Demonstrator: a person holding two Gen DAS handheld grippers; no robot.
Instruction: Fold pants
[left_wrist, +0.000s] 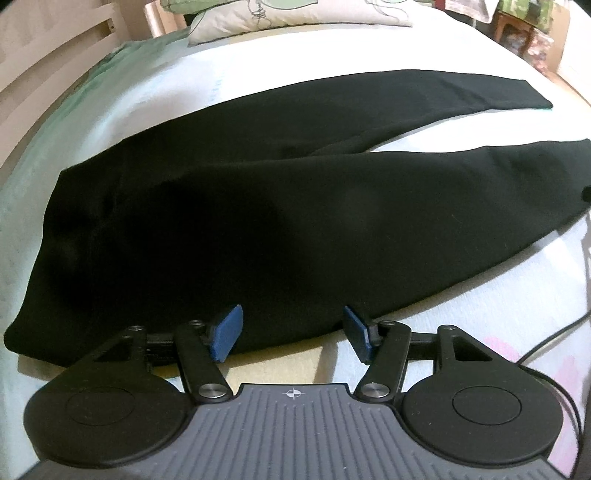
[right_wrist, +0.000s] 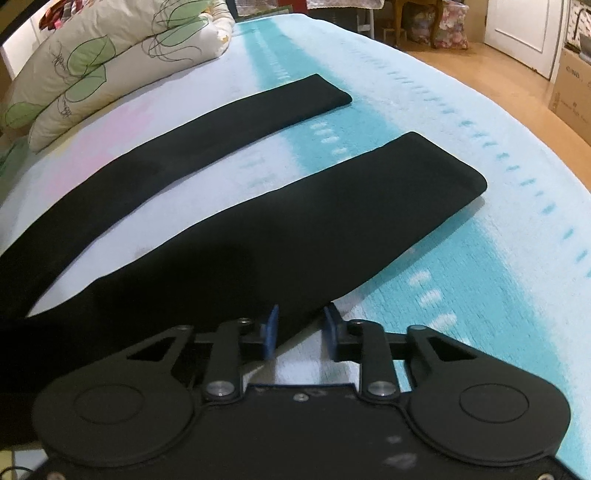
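Black pants (left_wrist: 229, 221) lie flat on the bed, waist to the left, both legs spread apart toward the right. My left gripper (left_wrist: 293, 334) is open, its blue pads on either side of the near edge of the pants by the upper leg. In the right wrist view the two legs (right_wrist: 280, 229) stretch away to their cuffs. My right gripper (right_wrist: 301, 332) is open, its blue pads straddling the near edge of the near leg, nothing pinched.
The bed (right_wrist: 461, 288) has a white and turquoise cover. Leaf-print pillows (right_wrist: 92, 70) lie at the far left. A black cable (left_wrist: 554, 339) runs at the right. A wooden floor (right_wrist: 480, 74), cardboard boxes (right_wrist: 572, 88) and a door lie beyond the bed.
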